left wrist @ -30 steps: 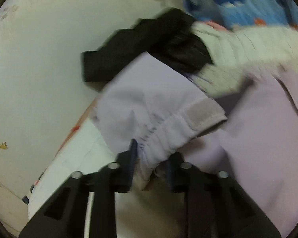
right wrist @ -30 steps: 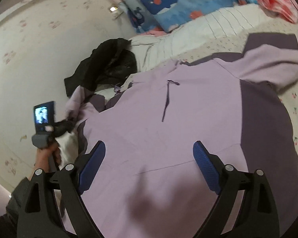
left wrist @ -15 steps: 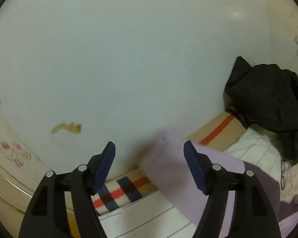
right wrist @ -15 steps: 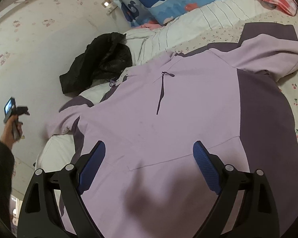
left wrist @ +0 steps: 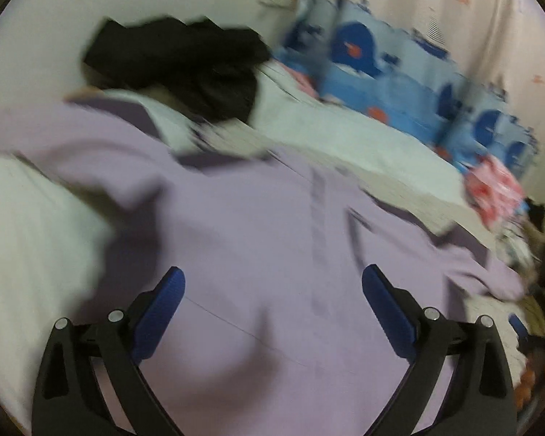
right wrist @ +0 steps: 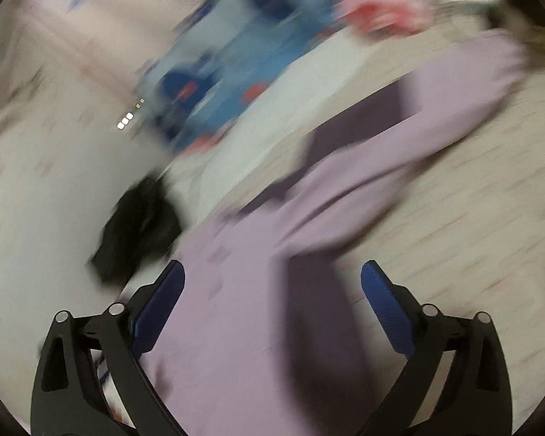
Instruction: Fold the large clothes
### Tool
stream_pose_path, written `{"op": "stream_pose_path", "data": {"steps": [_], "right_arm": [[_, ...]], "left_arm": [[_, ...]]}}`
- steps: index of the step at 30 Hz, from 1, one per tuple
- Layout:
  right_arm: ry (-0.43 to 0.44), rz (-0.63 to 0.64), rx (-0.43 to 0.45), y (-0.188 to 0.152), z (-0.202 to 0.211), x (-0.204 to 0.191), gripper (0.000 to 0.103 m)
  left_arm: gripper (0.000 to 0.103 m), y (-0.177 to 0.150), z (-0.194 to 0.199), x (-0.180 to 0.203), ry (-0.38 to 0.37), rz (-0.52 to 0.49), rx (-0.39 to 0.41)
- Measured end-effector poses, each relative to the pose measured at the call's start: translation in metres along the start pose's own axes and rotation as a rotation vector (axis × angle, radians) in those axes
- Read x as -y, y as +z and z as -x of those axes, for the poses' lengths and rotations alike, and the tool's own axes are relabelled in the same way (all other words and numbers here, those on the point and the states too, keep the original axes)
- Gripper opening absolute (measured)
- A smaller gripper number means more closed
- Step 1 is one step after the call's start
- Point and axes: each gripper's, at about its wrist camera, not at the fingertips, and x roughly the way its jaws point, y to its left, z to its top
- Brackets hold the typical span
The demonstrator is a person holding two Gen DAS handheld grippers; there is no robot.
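Observation:
A large lilac jacket (left wrist: 258, 239) with darker purple panels lies spread flat on the bed, front up, a dark zip line down its chest. My left gripper (left wrist: 272, 283) hovers over its lower body, jaws still opening wide, nothing between the blue pads. In the blurred right wrist view the same jacket (right wrist: 243, 290) runs up to the right, its sleeve (right wrist: 454, 101) stretched out. My right gripper (right wrist: 270, 279) hangs above the cloth near the sleeve's root, jaws opening wide, gripping nothing.
A black garment (left wrist: 185, 61) is heaped at the head of the bed by the wall. Blue whale-print bedding (left wrist: 392, 98) and a red-and-white cloth (left wrist: 494, 189) lie along the far side. Pale sheet (left wrist: 32, 239) shows left of the jacket.
The left gripper let go of the lilac cuff, swung out toward the wall and came back over the jacket's body, jaws now wide. The right gripper swung toward the right sleeve.

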Motion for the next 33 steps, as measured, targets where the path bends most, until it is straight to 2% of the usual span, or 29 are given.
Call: {"op": "stream_pose_path", "data": {"steps": [2,5,8,13,17,19,20,21,22,24,28,33], "right_arm": [[-0.040,-0.093,0.040,0.034,0.006,0.054,0.094],[-0.076,-0.234,0.094,0.079,0.005,0.130,0.094],[-0.147,-0.281,0.136,0.118,0.001,0.182,0.094],[-0.212,-0.302,0.173,0.153,-0.015,0.223,0.094],[-0.228,-0.260,0.189,0.172,-0.039,0.216,0.094],[-0.214,-0.242,0.212,0.179,-0.047,0.212,0.081],[-0.189,-0.248,0.212,0.183,-0.054,0.214,0.052],[-0.188,-0.264,0.208,0.183,-0.056,0.214,0.018],[-0.189,-0.287,0.233,0.184,-0.054,0.214,0.014],[-0.167,-0.246,0.296,0.186,-0.043,0.200,0.011],[-0.095,-0.052,0.398,0.193,-0.017,0.133,0.011],[-0.039,0.065,0.422,0.213,-0.013,0.062,0.011]], "left_arm": [[0.094,-0.016,-0.013,0.013,-0.050,0.011,-0.053],[0.095,-0.030,-0.023,0.018,-0.023,0.002,-0.061],[0.095,-0.040,-0.038,0.008,-0.006,0.015,-0.108],[0.096,-0.040,-0.035,0.009,-0.012,0.031,-0.099],[0.096,-0.041,-0.040,0.015,-0.025,0.035,-0.111],[0.096,-0.043,-0.042,0.018,-0.018,0.022,-0.118],[0.096,-0.043,-0.043,0.018,-0.013,0.017,-0.118],[0.096,-0.043,-0.043,0.018,-0.010,0.016,-0.118],[0.096,-0.043,-0.043,0.017,-0.009,0.020,-0.117],[0.096,-0.042,-0.041,0.015,-0.005,0.029,-0.113],[0.096,-0.041,-0.040,0.007,-0.003,0.057,-0.118],[0.096,-0.039,-0.035,0.003,-0.005,0.070,-0.112]]}}
